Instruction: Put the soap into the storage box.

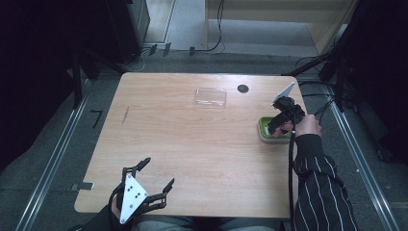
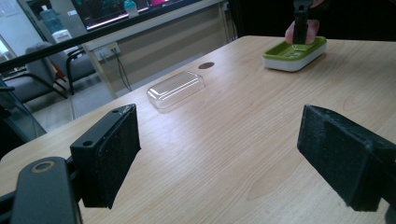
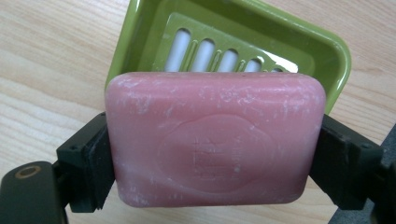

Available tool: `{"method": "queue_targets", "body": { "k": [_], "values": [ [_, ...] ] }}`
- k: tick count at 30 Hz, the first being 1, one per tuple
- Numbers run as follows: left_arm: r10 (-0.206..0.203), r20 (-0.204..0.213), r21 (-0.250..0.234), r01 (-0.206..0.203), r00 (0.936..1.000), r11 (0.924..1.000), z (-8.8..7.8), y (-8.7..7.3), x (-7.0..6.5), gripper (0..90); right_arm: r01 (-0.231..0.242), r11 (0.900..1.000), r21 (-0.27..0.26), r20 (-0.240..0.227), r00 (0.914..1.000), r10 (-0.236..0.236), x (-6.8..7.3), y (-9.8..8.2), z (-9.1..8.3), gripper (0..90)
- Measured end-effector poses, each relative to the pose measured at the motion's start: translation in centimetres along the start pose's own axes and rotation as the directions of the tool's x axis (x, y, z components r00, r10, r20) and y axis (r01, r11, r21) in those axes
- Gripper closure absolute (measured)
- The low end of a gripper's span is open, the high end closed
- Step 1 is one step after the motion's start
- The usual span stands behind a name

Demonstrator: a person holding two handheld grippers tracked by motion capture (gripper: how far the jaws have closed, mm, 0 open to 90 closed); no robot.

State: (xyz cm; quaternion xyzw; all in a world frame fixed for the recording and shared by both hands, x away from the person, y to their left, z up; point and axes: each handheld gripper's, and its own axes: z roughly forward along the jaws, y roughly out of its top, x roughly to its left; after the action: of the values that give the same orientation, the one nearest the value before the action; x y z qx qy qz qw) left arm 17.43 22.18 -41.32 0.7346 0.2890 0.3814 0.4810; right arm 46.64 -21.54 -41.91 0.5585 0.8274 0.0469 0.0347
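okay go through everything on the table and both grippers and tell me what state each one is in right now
Left hand-held gripper: open, empty, near the table's front edge.
Right hand-held gripper: shut on the pink soap bar, over the soap dish.
Pink soap bar: clamped by its two ends, not yet in the dish.
Green soap dish: uncovered, empty, slotted insert showing.
Clear lid: off the dish, lying apart on the table.

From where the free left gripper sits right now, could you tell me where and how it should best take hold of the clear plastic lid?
Grip the clear lid across its short width, one of the fingers on each long edge, coming straight down from above. It lies flat and low on the table with nothing around it, so a sideways approach would probably just push it along.
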Motion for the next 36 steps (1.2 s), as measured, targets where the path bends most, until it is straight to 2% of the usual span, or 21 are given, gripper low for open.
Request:
{"method": "queue_targets", "body": {
  "k": [17, 26, 31, 36],
  "values": [
    [0.002, 0.001, 0.001, -0.002, 1.0000, 1.0000, 0.0, 0.0, 0.0, 13.6, -0.062, 0.998, -0.004, -0.024, 0.9978, 0.062, -0.7, 1.0, 1.1, 13.7],
    [0.001, 0.000, 0.000, -0.001, 1.0000, 1.0000, 0.0, 0.0, 0.0, 13.6, -0.124, 0.992, -0.003, -0.042, 0.9915, 0.123, -1.3, 1.2, 1.9, 13.7],
    [0.000, 0.000, 0.001, 0.000, 1.0000, 1.0000, 0.0, 0.0, 0.0, 13.6, -0.145, 0.989, 0.004, -0.060, 0.9876, 0.145, -1.5, 1.2, 2.4, 13.7],
    [0.001, 0.000, 0.001, -0.001, 1.0000, 1.0000, 0.0, 0.0, 0.0, 13.6, -0.154, 0.988, 0.006, -0.057, 0.9864, 0.154, -1.4, 1.3, 2.7, 13.7]
  ]
}}
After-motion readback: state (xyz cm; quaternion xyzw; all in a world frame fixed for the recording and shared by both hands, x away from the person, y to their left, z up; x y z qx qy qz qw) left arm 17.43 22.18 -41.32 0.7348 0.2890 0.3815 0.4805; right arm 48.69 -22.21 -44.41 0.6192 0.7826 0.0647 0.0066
